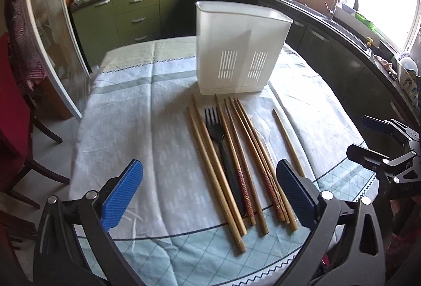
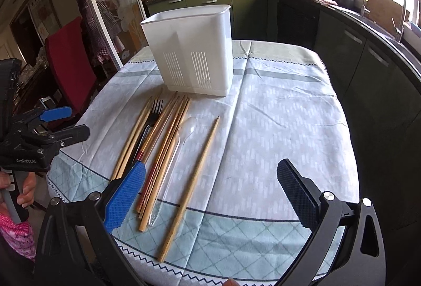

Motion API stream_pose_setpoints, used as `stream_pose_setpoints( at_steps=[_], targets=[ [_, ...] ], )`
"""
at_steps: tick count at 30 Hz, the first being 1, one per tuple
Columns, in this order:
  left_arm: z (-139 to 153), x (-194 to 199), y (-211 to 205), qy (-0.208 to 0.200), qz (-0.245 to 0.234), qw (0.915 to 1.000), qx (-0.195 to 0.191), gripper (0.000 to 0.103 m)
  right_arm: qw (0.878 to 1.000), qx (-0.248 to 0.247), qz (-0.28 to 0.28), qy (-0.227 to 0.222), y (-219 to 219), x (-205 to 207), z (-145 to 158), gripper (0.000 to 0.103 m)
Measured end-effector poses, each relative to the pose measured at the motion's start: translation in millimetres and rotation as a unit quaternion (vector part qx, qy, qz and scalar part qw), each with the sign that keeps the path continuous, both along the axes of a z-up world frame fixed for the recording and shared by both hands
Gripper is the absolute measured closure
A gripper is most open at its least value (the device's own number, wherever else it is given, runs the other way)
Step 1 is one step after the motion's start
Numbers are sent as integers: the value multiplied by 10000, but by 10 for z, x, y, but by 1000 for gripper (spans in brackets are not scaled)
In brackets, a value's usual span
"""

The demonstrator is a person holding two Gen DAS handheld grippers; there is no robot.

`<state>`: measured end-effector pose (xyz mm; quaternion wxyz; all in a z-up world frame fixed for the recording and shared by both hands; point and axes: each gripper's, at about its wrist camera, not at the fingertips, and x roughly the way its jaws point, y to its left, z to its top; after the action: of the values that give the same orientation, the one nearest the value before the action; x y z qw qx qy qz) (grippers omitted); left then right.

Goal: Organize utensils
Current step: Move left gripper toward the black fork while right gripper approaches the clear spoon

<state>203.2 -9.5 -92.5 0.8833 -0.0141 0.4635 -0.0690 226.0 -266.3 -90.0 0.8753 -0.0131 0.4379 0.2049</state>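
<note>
Table (image 1: 126,112) under a pale checked cloth, filling both views. White slotted utensil holder (image 1: 236,49) upright toward the far edge, empty as far as can be seen. In front of it, toward the near edge, a loose row of wooden chopsticks (image 1: 210,154) with a black fork (image 1: 223,152) among them, tines toward the holder. A clear plastic spoon (image 2: 173,162) beside the bundle, plain only in the right wrist view. One lone chopstick (image 2: 192,186) off to the right, apart from the rest.

Long axes all running near edge to far edge, roughly in line with both grippers' fingers. Left gripper (image 1: 209,196) spread wide and empty, straddling the near ends of the bundle, clearly the nearer of the two. Right gripper (image 2: 210,194) also spread wide and empty, hovering at the near edge with the lone chopstick between its fingers and the bundle by its left pad.

Nothing yet in the holder; judged as the very start.
</note>
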Motion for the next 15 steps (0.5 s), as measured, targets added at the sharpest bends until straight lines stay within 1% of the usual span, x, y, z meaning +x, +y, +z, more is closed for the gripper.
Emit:
stream_pose_setpoints(
  at_steps=[2, 4, 6, 8, 9, 10, 13, 14, 15],
  targets=[
    [-100, 208, -57, 307, -97, 9993, -189, 7, 9994, 145, 15, 325, -19, 162, -53, 4],
    [-203, 395, -114, 629, -154, 9973, -349, 7, 9984, 242, 80, 506, -32, 278, -89, 4],
    [-298, 550, -173, 924, -220, 9937, -595, 7, 9980, 251, 17, 576, -69, 343, -102, 7],
    [-390, 673, -202, 1155, -218, 9903, -735, 12, 9976, 298, -27, 617, -122, 410, -116, 15],
    [-423, 718, -222, 1219, -202, 9895, -749, 20, 9974, 346, -62, 625, -158, 443, -120, 17],
    [-455, 752, -243, 1283, -189, 9887, -757, 29, 9972, 392, -91, 633, -194, 468, -126, 21],
    [-555, 865, -281, 1474, -107, 9860, -777, 40, 9968, 435, -158, 656, -319, 469, -133, 29],
    [-581, 889, -299, 1517, -102, 9851, -801, 42, 9968, 421, -167, 652, -343, 470, -142, 35],
    [-610, 918, -315, 1589, -98, 9838, -825, 47, 9970, 406, -179, 640, -363, 477, -150, 37]
  ],
)
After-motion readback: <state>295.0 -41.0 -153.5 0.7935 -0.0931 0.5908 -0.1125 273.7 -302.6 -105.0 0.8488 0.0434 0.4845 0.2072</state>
